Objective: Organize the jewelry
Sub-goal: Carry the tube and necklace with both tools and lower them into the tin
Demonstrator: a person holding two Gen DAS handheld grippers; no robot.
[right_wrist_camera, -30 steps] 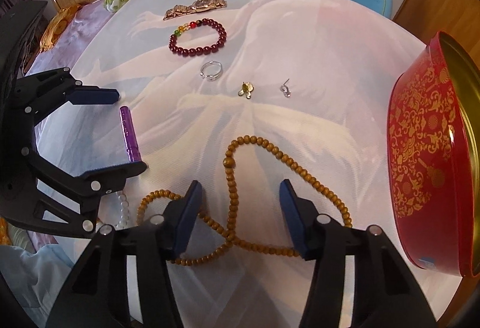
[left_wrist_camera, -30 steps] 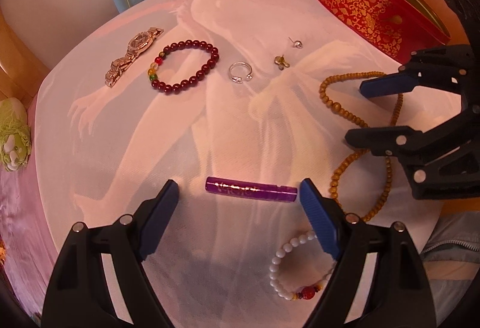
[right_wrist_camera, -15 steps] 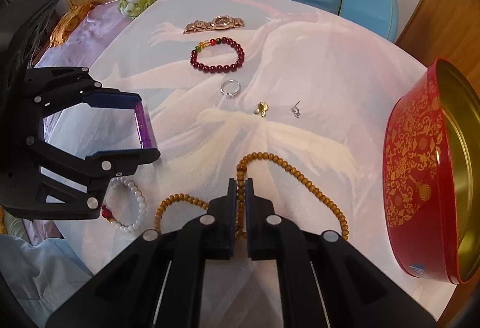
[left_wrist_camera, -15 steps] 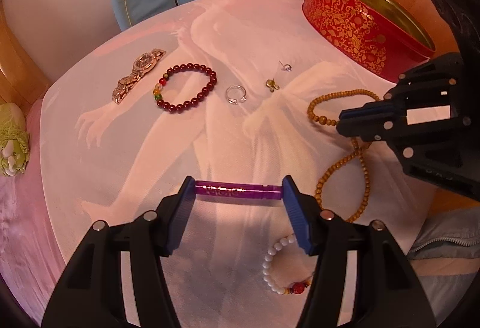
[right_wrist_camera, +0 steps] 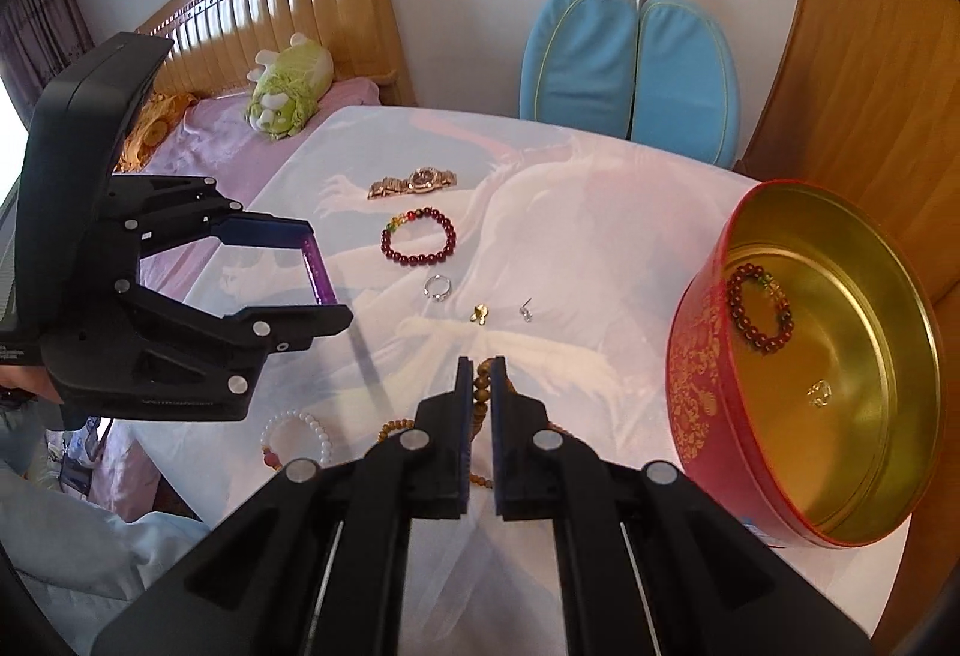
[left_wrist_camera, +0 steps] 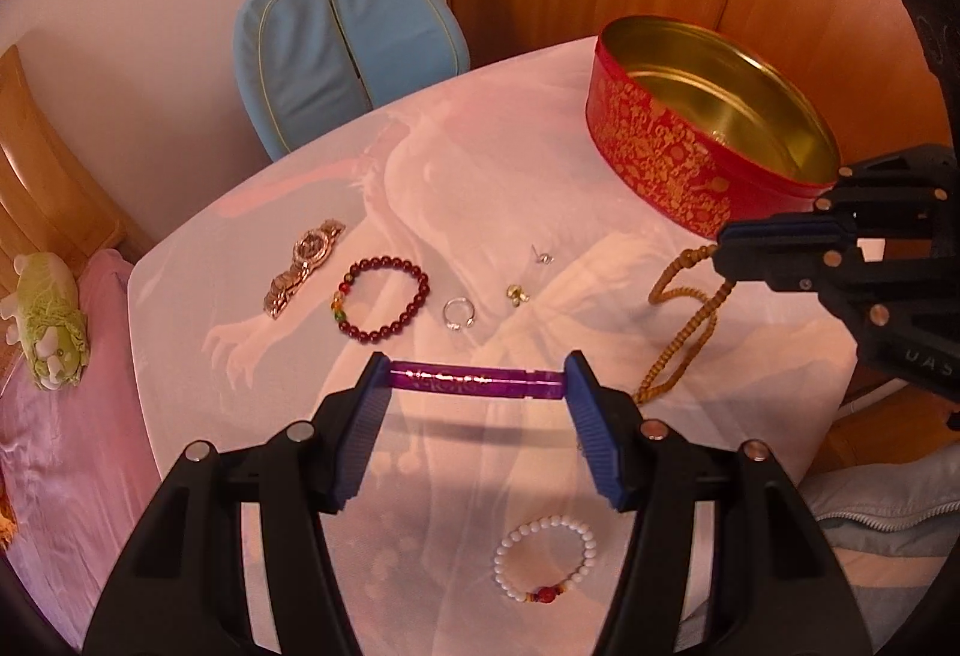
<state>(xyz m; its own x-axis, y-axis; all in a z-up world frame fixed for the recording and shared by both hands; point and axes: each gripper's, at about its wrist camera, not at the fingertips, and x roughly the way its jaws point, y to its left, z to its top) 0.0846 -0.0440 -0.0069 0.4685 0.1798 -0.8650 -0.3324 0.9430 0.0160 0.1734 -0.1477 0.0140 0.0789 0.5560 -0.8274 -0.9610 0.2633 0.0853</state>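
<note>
The left gripper (left_wrist_camera: 474, 386) clamps the purple tube (left_wrist_camera: 474, 381) end to end, so the tube's long axis runs straight across between the two pads, clear of the tablecloth (left_wrist_camera: 540, 164). The right gripper (right_wrist_camera: 480, 386) is closed on the wooden bead necklace (left_wrist_camera: 684, 320), which hangs from its pads with the lower loops trailing on the cloth.

The landmark is the red tin (right_wrist_camera: 690, 374). It stands to the right of both grippers. The right gripper with the necklace is just beside the tin's wall; the left gripper with the tube is well apart from it, so the right hand is judged the nearer for a drop.

Count inside the tin: one dark bead bracelet, one small gold piece.

Count on the cloth, left of the tin: one watch (left_wrist_camera: 303, 269), one dark red bracelet (left_wrist_camera: 381, 299), one ring (left_wrist_camera: 459, 314), one gold charm (left_wrist_camera: 517, 294), one stud (left_wrist_camera: 543, 255), one white bracelet (left_wrist_camera: 546, 551).
</note>
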